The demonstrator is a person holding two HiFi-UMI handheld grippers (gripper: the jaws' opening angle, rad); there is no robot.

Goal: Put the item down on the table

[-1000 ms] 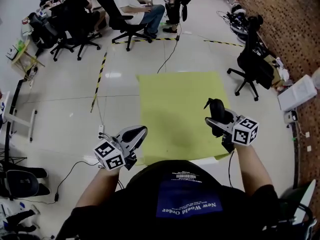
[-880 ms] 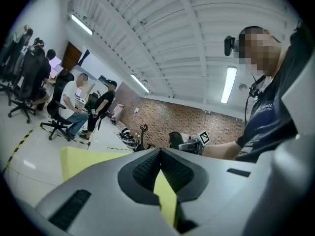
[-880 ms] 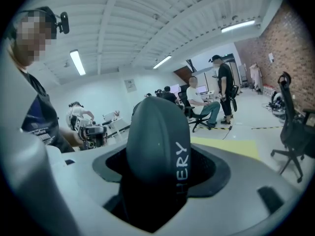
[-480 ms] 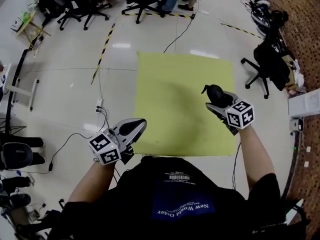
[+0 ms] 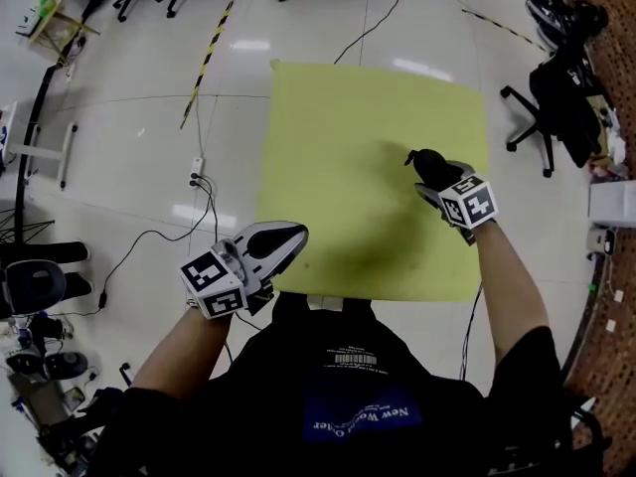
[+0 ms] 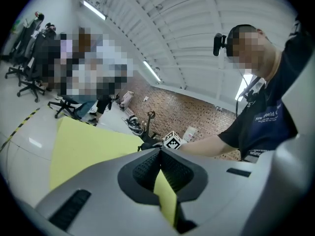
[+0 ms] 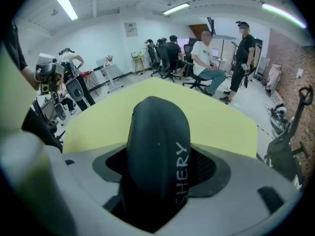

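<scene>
Carried farther over the one yellow table (image 5: 348,147) than before, the one black rounded item (image 7: 158,141) is clamped in the right gripper (image 5: 433,175). Of the two grippers, the left gripper (image 5: 285,238) is held with jaws pressed together.

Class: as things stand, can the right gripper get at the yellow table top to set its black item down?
Probably yes. The right gripper, shut on the black item, hangs over the yellow table, and the surface beneath shows bare. The left gripper sits off at the near edge.
</scene>
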